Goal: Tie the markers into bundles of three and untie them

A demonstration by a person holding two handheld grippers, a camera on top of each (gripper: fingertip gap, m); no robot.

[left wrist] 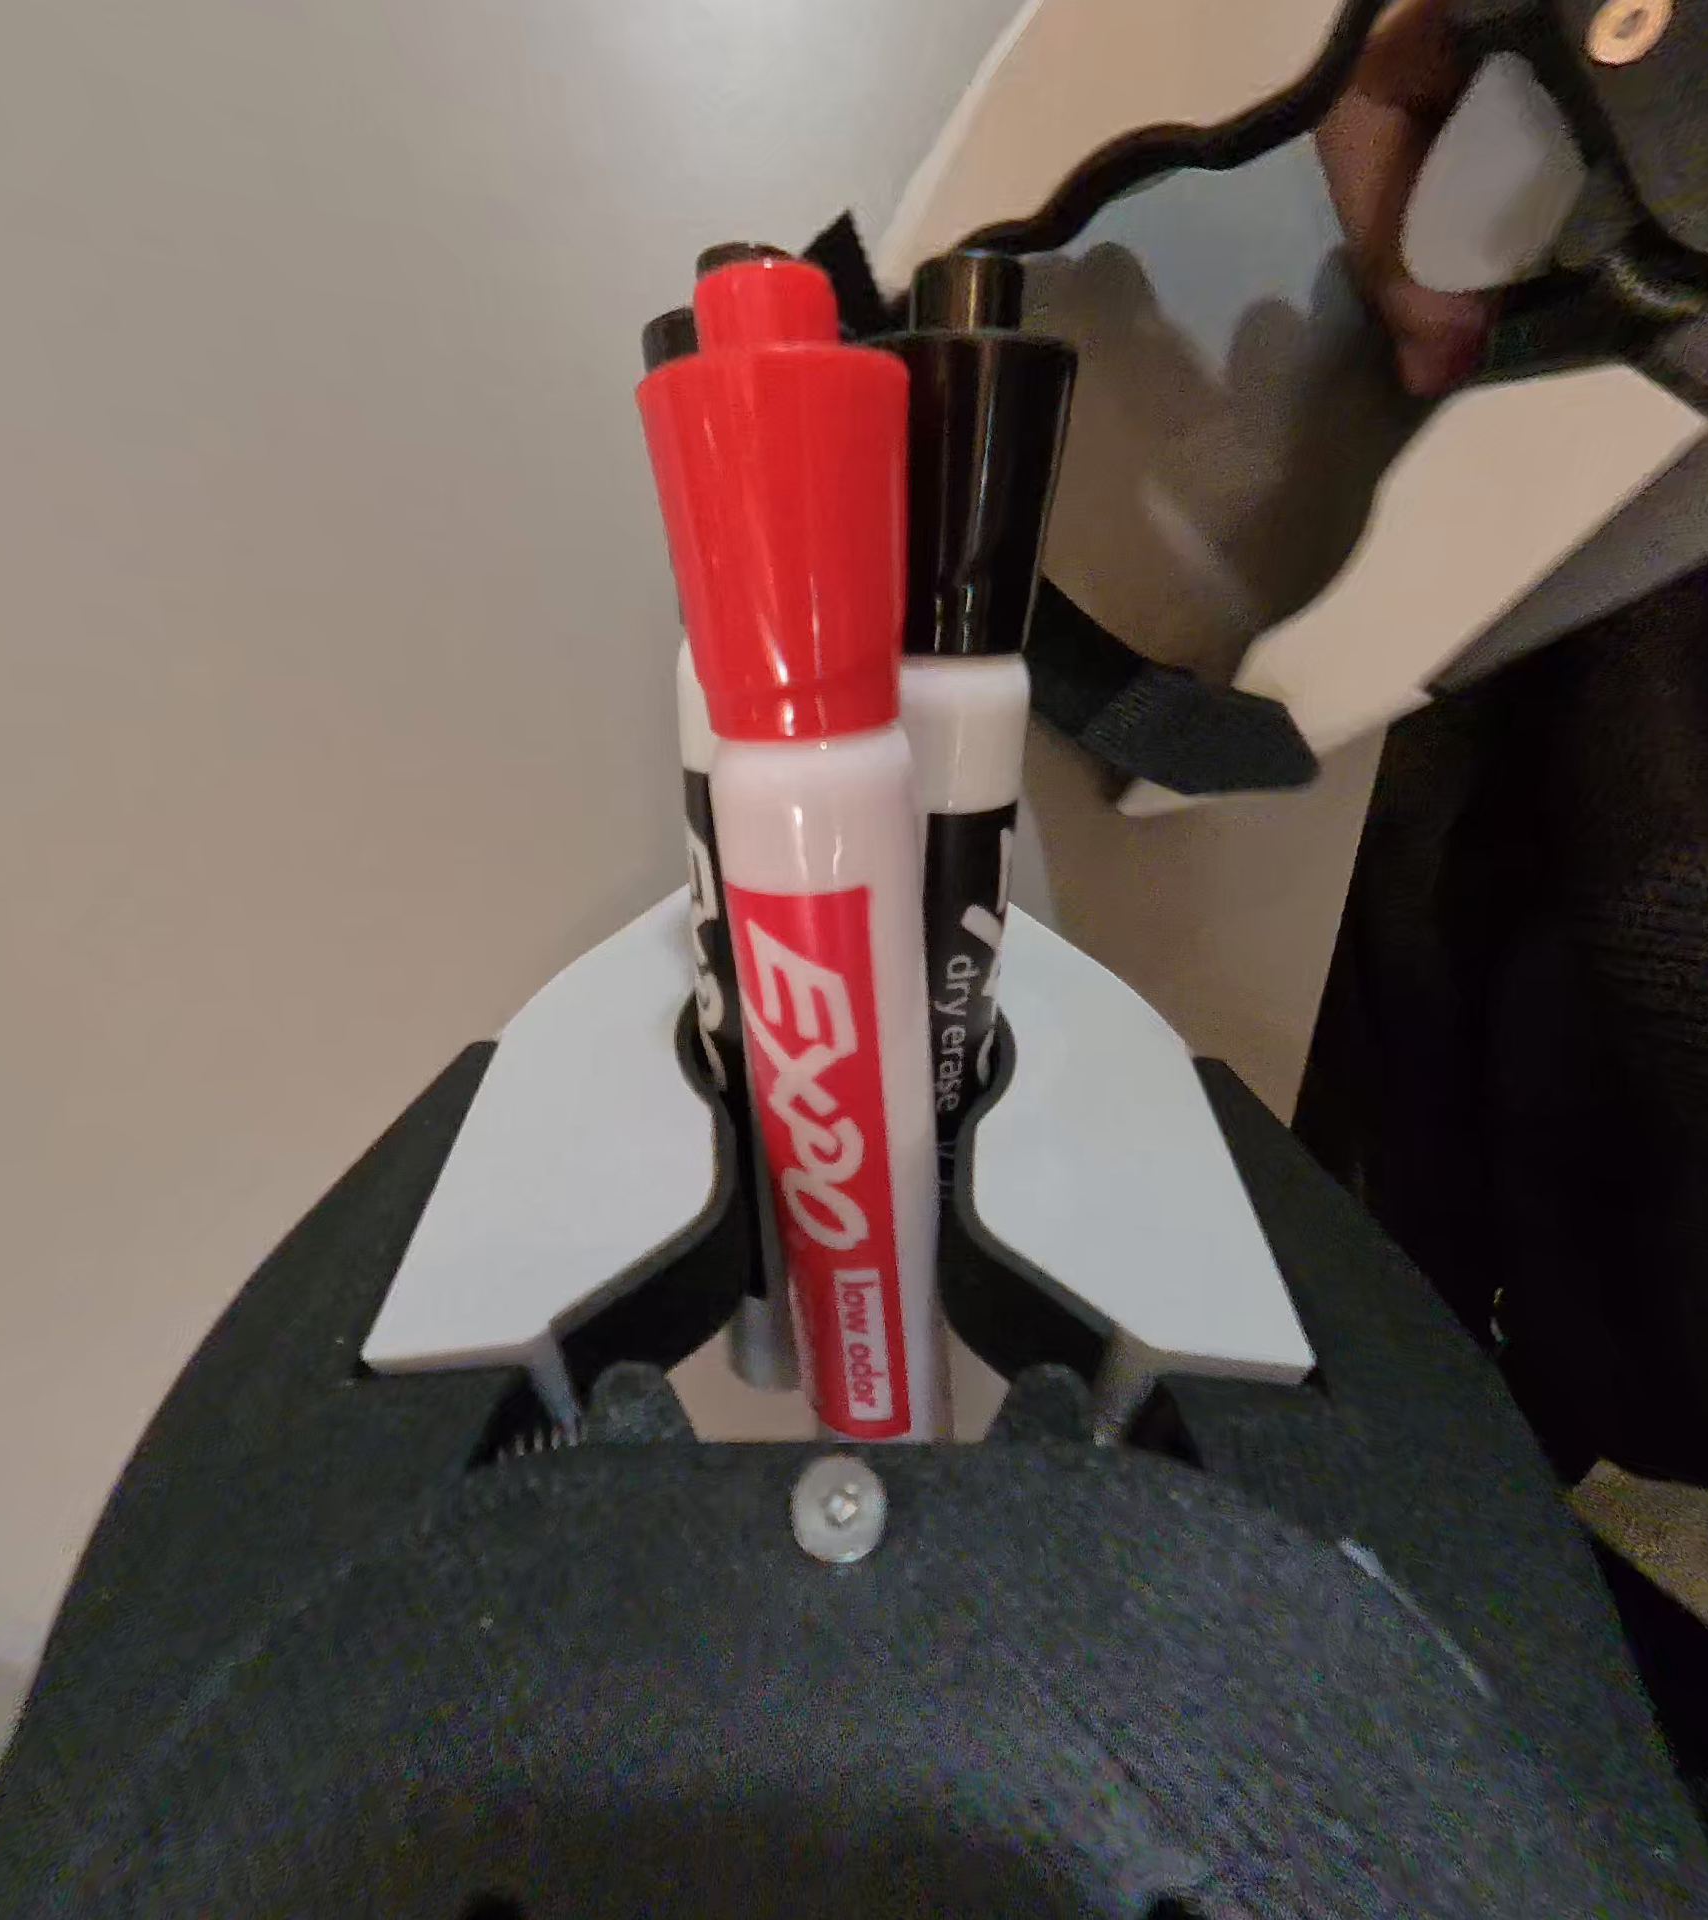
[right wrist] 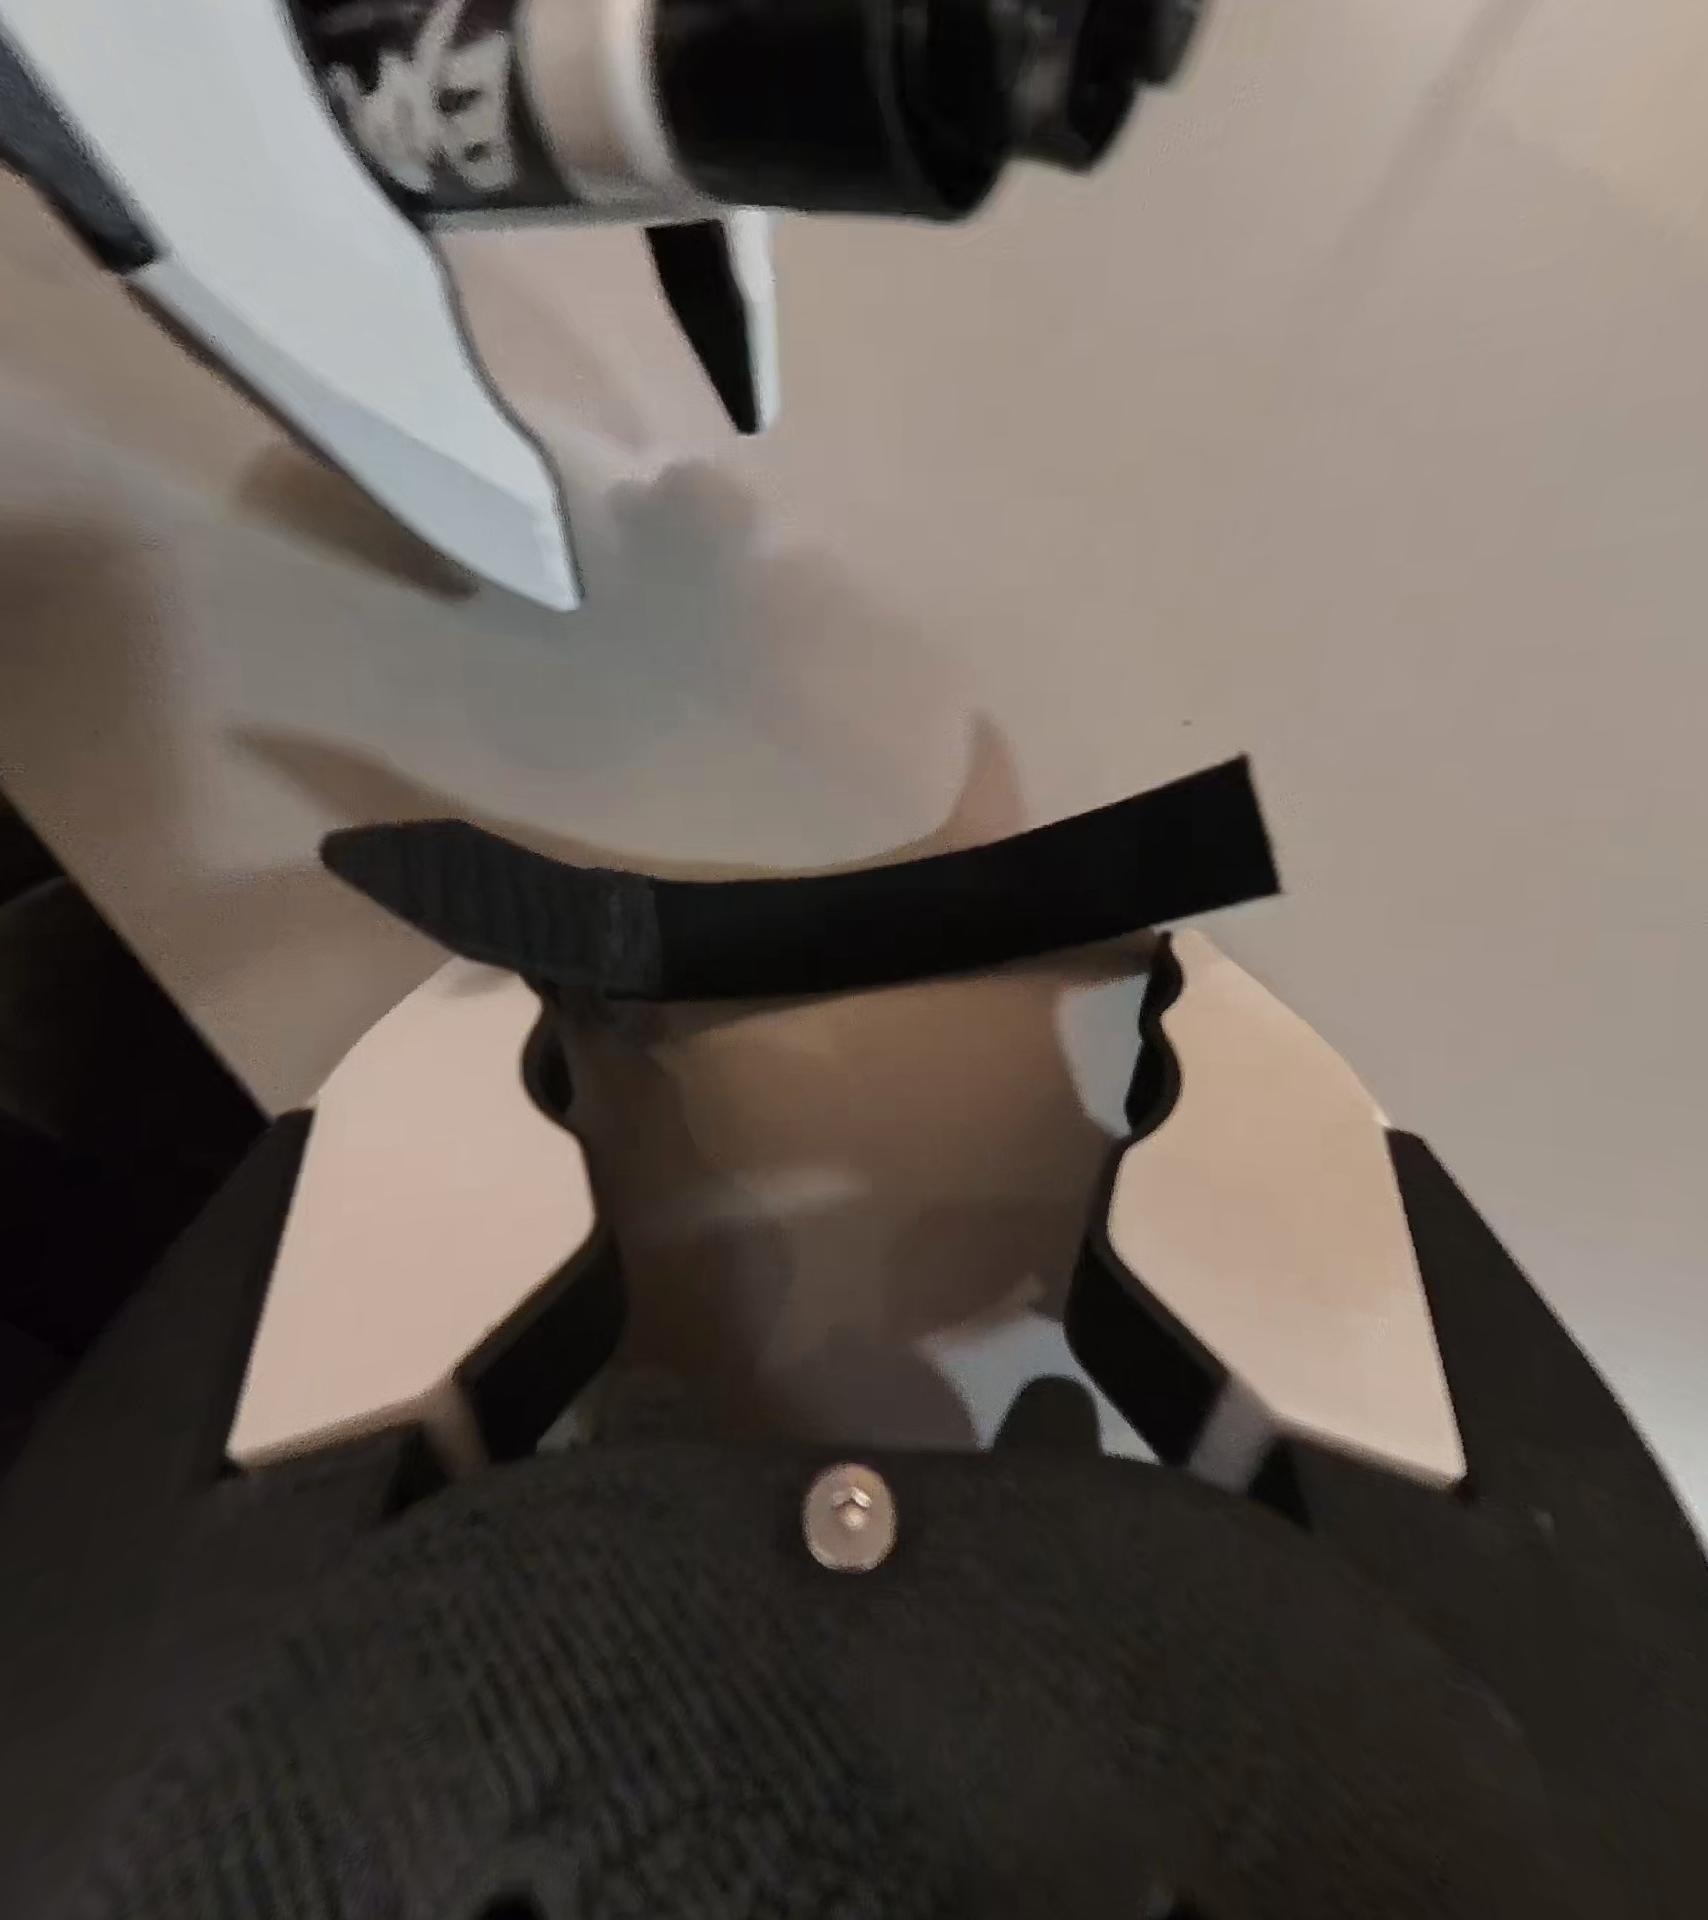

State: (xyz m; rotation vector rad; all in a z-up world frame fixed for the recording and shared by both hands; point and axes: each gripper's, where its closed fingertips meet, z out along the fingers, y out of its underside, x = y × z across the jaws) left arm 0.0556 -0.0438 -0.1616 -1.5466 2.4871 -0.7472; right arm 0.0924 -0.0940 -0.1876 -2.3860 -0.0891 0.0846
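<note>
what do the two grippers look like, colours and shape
Both match: the left gripper and right gripper have a rough black body, a silver screw at the centre, and flat white jaws with black, wavy inner edges. A dark knit sleeve shows behind.

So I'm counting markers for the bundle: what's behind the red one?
Two black-capped markers stand behind the red marker, clamped by the left gripper. The left one is mostly covered.

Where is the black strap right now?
In the right wrist view the black strap lies across the tips of the open right gripper, below the markers. The left wrist view shows it right of the bundle.
</note>
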